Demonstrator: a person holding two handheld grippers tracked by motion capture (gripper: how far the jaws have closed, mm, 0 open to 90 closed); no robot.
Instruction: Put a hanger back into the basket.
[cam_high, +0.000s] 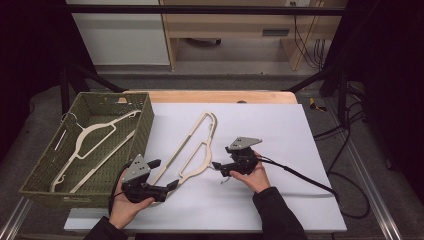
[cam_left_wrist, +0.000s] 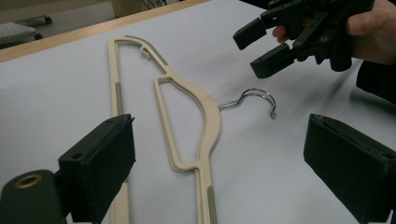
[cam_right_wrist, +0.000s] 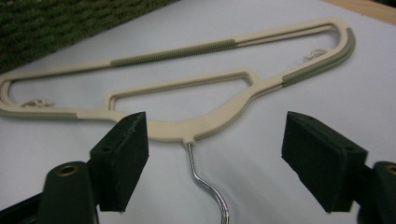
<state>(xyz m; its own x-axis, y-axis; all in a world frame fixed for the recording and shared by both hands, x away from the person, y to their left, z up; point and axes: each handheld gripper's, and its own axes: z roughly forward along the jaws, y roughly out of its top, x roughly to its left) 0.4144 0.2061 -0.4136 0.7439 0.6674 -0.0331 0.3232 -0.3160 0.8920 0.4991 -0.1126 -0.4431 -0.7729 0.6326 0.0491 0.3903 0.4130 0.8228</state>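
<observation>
A cream hanger (cam_high: 196, 145) is laid flat on the white worktop (cam_high: 280, 125), near its middle, running from close to the front left up toward the far edge. Its metal hook (cam_left_wrist: 252, 99) is turned toward the right side, and grey-green ribbed strips are seen along its arms. In the right gripper view the hanger (cam_right_wrist: 187, 88) lies just ahead of the jaws, with the hook's stem passing between them without being touched.

The left gripper (cam_high: 167, 175) is held low near the front left corner, its jaws spread wide, with the hanger's lower end lying between them in the left gripper view; nothing is gripped. The right gripper (cam_high: 218, 167) is held just right of the hanger's neck, its jaws also set wide apart around the hook, and nothing is clamped. Each gripper is carried in a hand, with dark sleeves entering from the front edge.

A green woven basket (cam_high: 145, 120) is set at the left edge of the worktop, and a second cream hanger (cam_high: 92, 142) is lying inside it.
</observation>
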